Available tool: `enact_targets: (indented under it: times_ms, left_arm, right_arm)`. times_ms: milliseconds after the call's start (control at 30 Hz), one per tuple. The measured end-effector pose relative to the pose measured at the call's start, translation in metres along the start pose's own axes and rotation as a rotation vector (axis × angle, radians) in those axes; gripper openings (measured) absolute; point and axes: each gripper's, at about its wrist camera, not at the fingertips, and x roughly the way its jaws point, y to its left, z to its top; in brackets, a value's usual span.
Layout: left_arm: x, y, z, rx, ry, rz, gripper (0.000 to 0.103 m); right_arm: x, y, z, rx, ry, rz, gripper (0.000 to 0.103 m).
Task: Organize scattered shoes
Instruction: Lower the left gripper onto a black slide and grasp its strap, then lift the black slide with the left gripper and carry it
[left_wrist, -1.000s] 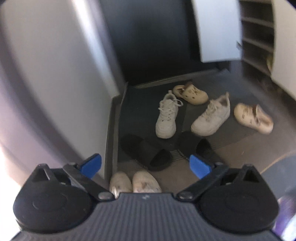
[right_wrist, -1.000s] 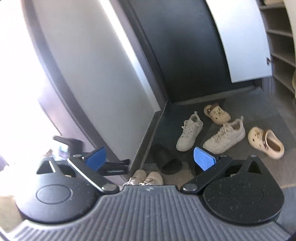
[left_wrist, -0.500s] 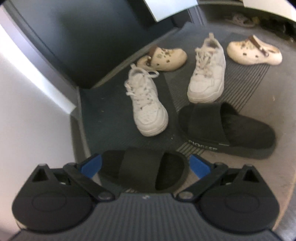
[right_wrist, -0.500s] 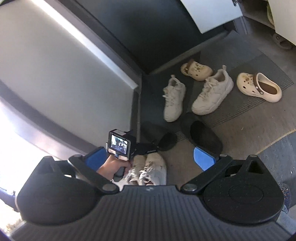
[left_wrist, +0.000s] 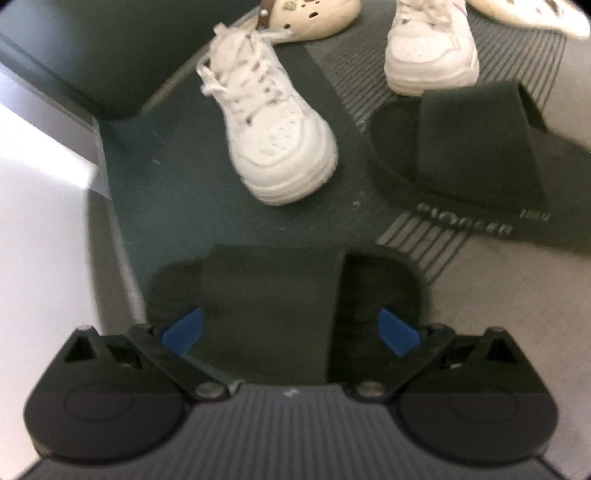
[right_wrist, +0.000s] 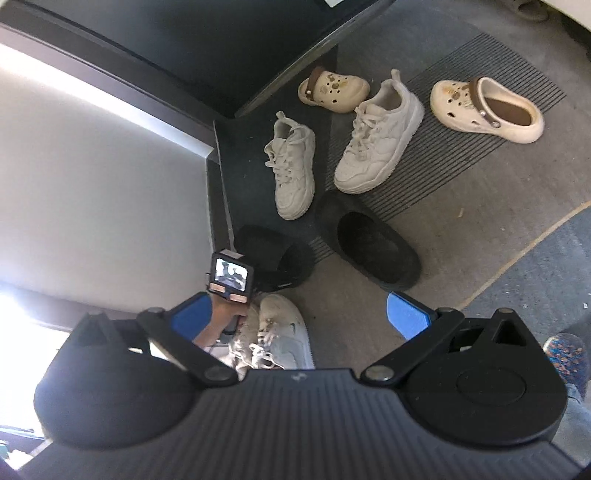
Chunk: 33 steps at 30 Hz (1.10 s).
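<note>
Shoes lie scattered on the entry floor. My left gripper (left_wrist: 291, 328) is open, its blue fingertips on either side of a black slide sandal (left_wrist: 273, 295), just above it. The second black slide (left_wrist: 480, 162) lies to the right, with a white sneaker (left_wrist: 273, 122) beyond. In the right wrist view my right gripper (right_wrist: 299, 314) is open and empty, held high. It sees both black slides (right_wrist: 277, 258) (right_wrist: 369, 243), two white sneakers (right_wrist: 295, 170) (right_wrist: 380, 140), and two cream clogs (right_wrist: 336, 90) (right_wrist: 487, 110). The left gripper's body (right_wrist: 231, 275) is low over the near slide.
A dark ribbed mat (right_wrist: 443, 122) lies under the sneakers and clogs. A white wall (right_wrist: 92, 184) and a dark door (right_wrist: 221, 37) close off the left and back. The person's own worn sneakers (right_wrist: 273, 332) stand just below the near slide.
My left gripper has dropped lower and closer until its open fingers straddle the near black slide. My right gripper has tilted downward a little.
</note>
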Motion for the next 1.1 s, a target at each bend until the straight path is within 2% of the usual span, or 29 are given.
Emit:
enact_targets:
  times_ms: [100, 267, 333, 433, 500, 733, 867, 967, 1100]
  left_arm:
    - [0.007, 0.0, 0.006, 0.026, -0.016, -0.002, 0.103]
    - [0.01, 0.005, 0.01, 0.007, -0.098, 0.008, 0.103]
    - [0.005, 0.009, 0.008, -0.018, -0.142, -0.01, 0.103]
    - [-0.001, 0.018, 0.004, -0.059, -0.178, -0.074, 0.103]
    - [-0.001, 0.02, 0.001, -0.054, -0.18, -0.107, 0.103]
    - [0.004, 0.005, -0.002, 0.074, -0.159, -0.029, 0.103]
    - [0.007, 0.009, 0.008, 0.038, -0.152, -0.039, 0.103]
    - [-0.001, 0.024, 0.014, -0.037, -0.193, -0.082, 0.103]
    - [-0.004, 0.032, 0.011, -0.034, -0.199, -0.054, 0.103]
  right_arm:
    - [0.011, 0.002, 0.01, 0.003, 0.019, 0.015, 0.103]
    - [0.028, 0.005, 0.017, 0.029, 0.077, 0.023, 0.103]
    - [0.034, 0.008, 0.018, 0.026, 0.089, 0.027, 0.103]
    - [0.038, 0.01, 0.02, 0.034, 0.089, 0.029, 0.103]
    - [0.04, 0.011, 0.021, 0.043, 0.087, 0.029, 0.103]
    - [0.053, 0.024, 0.015, 0.025, 0.124, 0.039, 0.103]
    - [0.058, 0.031, 0.012, 0.009, 0.148, 0.053, 0.103]
    - [0.058, 0.033, 0.01, 0.007, 0.148, 0.055, 0.103]
    - [0.055, 0.031, 0.01, 0.012, 0.137, 0.056, 0.103]
